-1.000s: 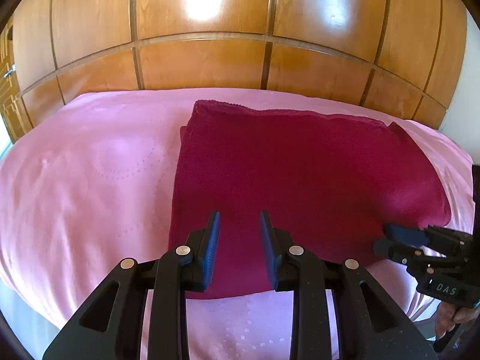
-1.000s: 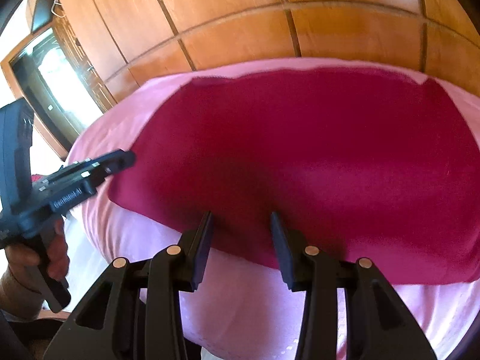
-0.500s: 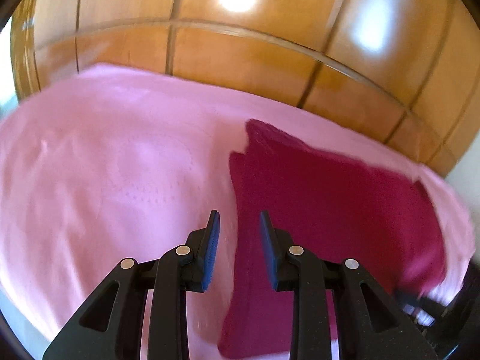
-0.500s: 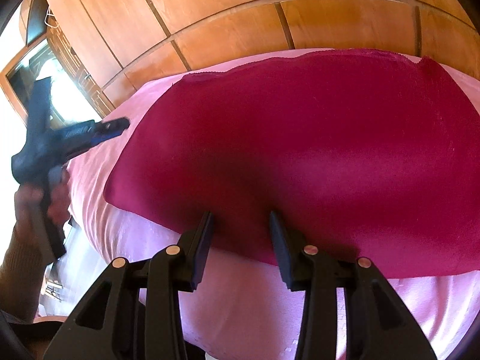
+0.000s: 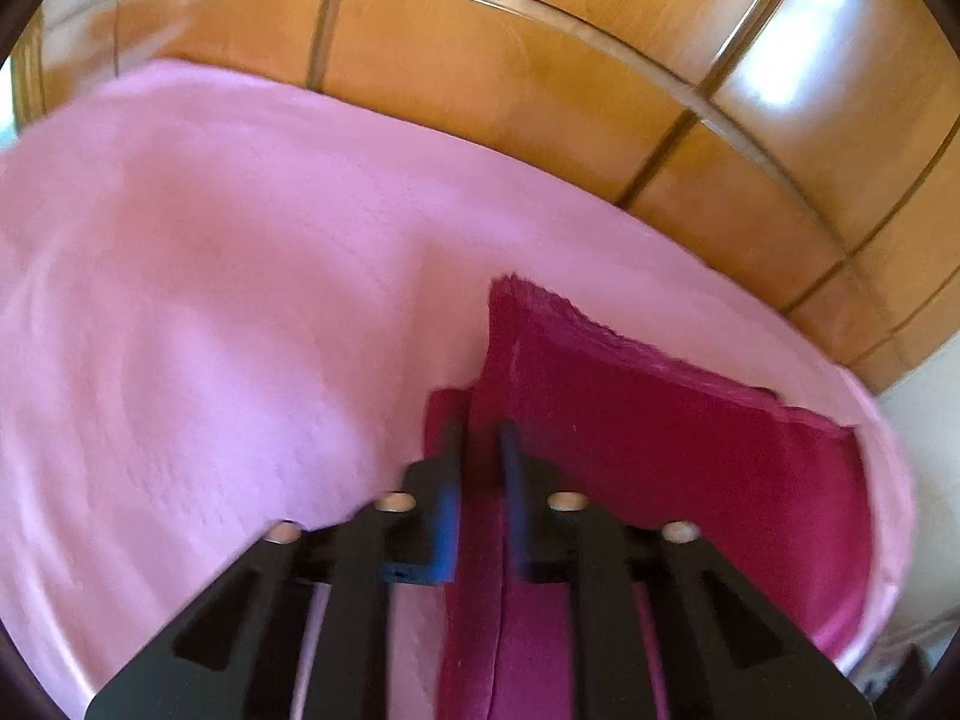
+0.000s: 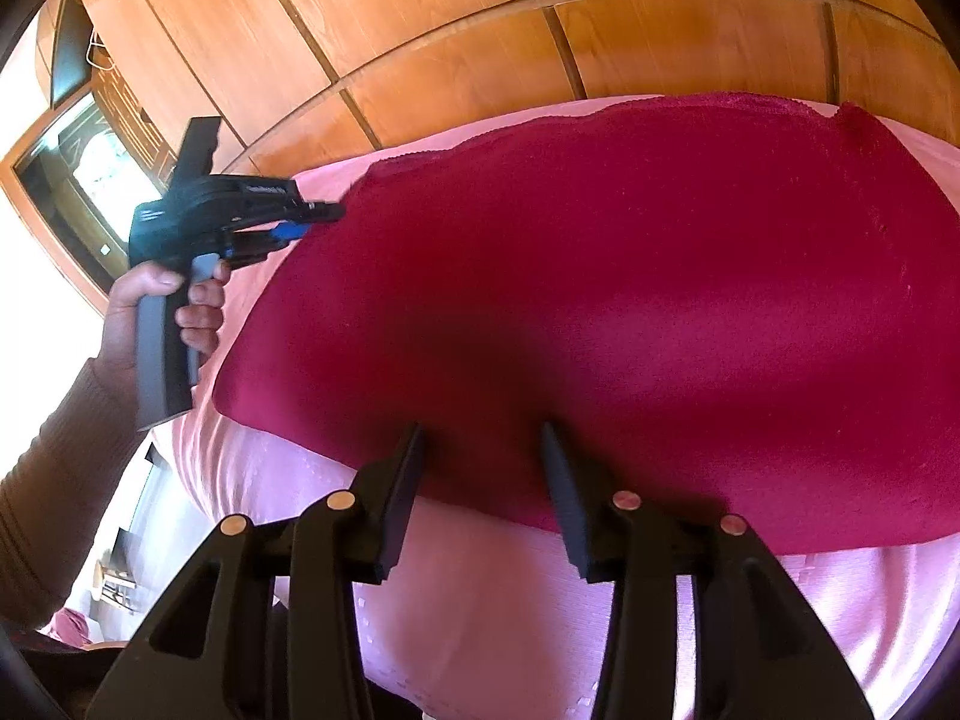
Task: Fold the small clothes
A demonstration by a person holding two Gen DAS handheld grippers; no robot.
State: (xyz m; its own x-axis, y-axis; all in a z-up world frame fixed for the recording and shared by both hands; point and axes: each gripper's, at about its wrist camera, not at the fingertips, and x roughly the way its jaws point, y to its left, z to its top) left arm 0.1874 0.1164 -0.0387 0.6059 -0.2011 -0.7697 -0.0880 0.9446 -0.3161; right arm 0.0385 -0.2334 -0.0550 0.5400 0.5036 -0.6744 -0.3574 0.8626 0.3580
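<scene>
crimson cloth (image 6: 630,312) spread flat on pink bedcover (image 6: 516,612), near edge just past the right gripper (image 6: 480,450). left gripper (image 5: 480,450) down at the cloth's left edge, jaws narrowed with a raised lip of fabric between them; blurred, so cannot tell whether really clamped or only straddling. from the right wrist view, same left gripper (image 6: 312,219) reaching in flat from the side, tips touching the far left part of the cloth, left hand (image 6: 180,300) wrapped round the grip, finger on the trigger, sleeved forearm angled up from below. right gripper wide open, hovering over the near hem, pointed across the bed toward the wooden panels (image 6: 480,30), holding nothing.

risks, as a judgement: pinching only the top layer, so the fold drags unevenly; catching bedcover along with cloth, since both lie together at that edge; slippery-looking fabric sliding out if lifted on a thin bite; one-sided pull skewing the whole piece with the right side not yet anchored.
</scene>
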